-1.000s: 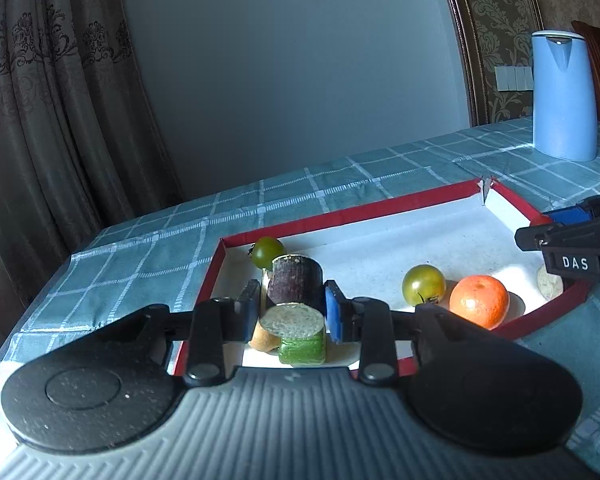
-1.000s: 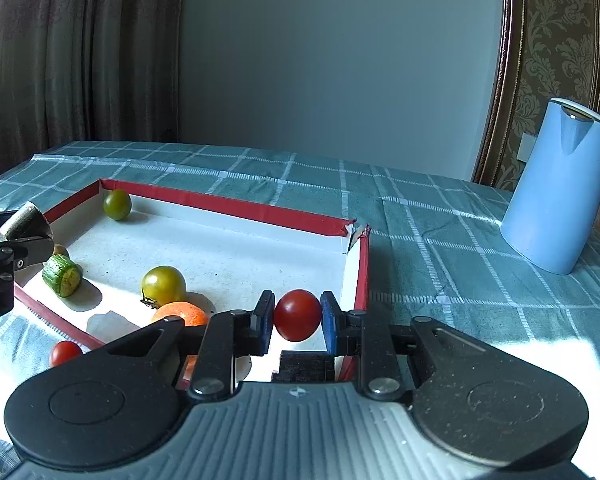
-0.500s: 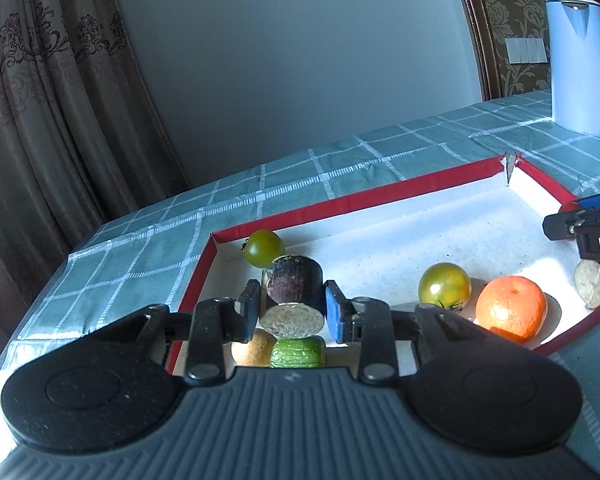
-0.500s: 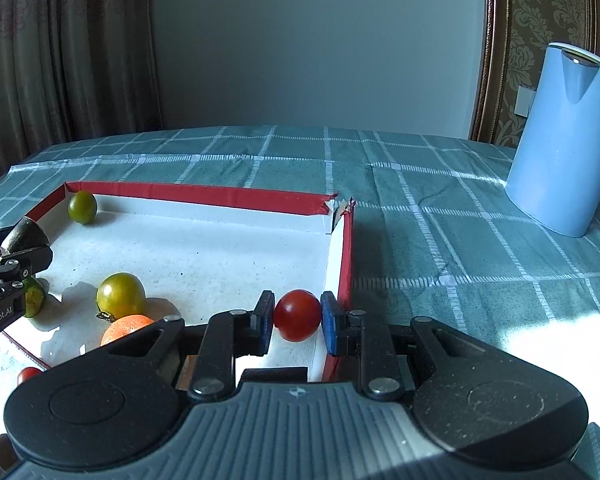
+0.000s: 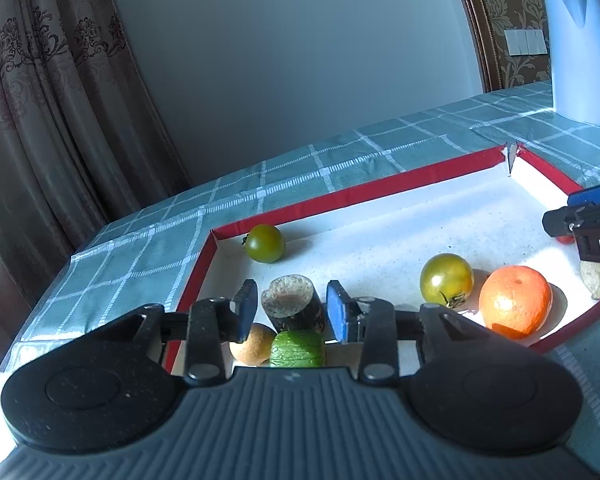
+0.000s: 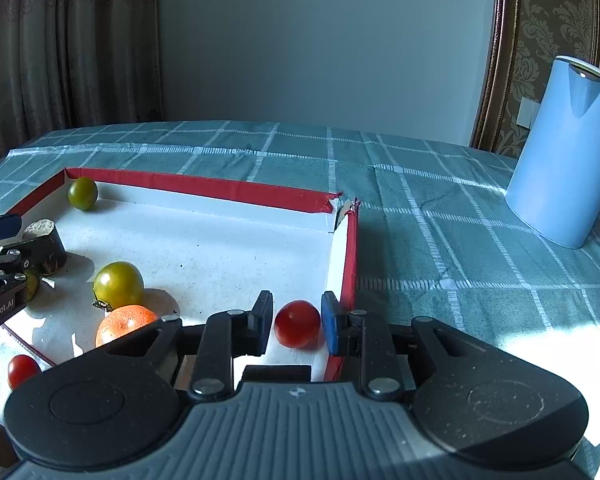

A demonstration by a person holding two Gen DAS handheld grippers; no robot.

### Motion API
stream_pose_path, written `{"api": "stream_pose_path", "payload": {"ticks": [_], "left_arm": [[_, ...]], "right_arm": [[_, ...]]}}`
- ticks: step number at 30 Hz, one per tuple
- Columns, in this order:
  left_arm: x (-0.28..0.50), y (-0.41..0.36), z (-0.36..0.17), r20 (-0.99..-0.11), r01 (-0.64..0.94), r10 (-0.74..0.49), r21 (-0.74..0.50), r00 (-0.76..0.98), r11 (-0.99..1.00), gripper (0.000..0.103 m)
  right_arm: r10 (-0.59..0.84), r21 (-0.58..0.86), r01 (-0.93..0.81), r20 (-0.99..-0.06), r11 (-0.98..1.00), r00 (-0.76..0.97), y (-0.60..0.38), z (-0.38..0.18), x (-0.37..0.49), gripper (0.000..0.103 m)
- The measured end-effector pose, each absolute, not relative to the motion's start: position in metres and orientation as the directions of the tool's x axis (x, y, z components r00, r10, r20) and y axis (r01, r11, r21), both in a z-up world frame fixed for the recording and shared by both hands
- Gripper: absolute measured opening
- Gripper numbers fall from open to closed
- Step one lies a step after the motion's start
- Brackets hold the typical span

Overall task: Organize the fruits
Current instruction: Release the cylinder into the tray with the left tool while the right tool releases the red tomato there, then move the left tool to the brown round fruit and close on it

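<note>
Left wrist view looks down into a shallow white tray with a red rim (image 5: pixel 340 196) that sits on a teal checked tablecloth (image 5: pixel 148 248). The left gripper (image 5: pixel 292 312) has its jaws parted, and a dark purple sugarcane stub with a pale cut top (image 5: pixel 292 306) stands upright on the tray floor between them, with a gap showing on each side. Just in front of the stub, nearer the camera, lie a green ridged cucumber chunk (image 5: pixel 298 349) and a small tan round fruit (image 5: pixel 252 343), side by side. A small green tomato (image 5: pixel 265 243) rests in the far left corner of the tray. Toward the right, a yellow-green tomato (image 5: pixel 446 280) and an orange mandarin (image 5: pixel 515 307) sit close together.

From the right wrist view, the right gripper (image 6: pixel 294 322) also stands with jaws apart, and a small red cherry tomato (image 6: pixel 297 323) lies on the tray floor between them, near the tray's right wall; a sliver of space shows by each pad. Another red cherry tomato (image 6: pixel 22 370) lies outside the tray's near edge, on the cloth. A pale blue electric kettle (image 6: pixel 564 152) stands well apart on the right of the table.
</note>
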State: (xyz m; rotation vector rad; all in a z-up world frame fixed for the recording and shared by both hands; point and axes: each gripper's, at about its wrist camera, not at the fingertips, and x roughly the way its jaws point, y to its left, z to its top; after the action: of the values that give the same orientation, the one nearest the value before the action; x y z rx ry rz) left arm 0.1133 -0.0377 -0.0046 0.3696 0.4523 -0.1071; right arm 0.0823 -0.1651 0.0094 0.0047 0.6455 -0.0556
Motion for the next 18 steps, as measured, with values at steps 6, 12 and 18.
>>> {"api": "stream_pose_path", "payload": {"ticks": [6, 12, 18], "left_arm": [[0.109, -0.035, -0.003, -0.423, 0.172, -0.024, 0.315, 0.906, 0.933, 0.073], [0.097, -0.028, -0.001, -0.389, 0.172, -0.048, 0.29, 0.92, 0.941, 0.089], [0.074, -0.015, 0.003, -0.35, 0.146, -0.044, 0.269, 0.936, 0.952, 0.095]], "right_arm": [[0.004, 0.058, 0.037, -0.576, 0.998, 0.818, -0.172, 0.014, 0.074, 0.049], [-0.042, 0.024, 0.063, -0.507, 0.998, 0.861, -0.168, 0.021, 0.06, 0.078], [-0.034, 0.12, 0.098, -0.449, 0.988, 0.893, -0.189, 0.031, 0.043, 0.08]]}}
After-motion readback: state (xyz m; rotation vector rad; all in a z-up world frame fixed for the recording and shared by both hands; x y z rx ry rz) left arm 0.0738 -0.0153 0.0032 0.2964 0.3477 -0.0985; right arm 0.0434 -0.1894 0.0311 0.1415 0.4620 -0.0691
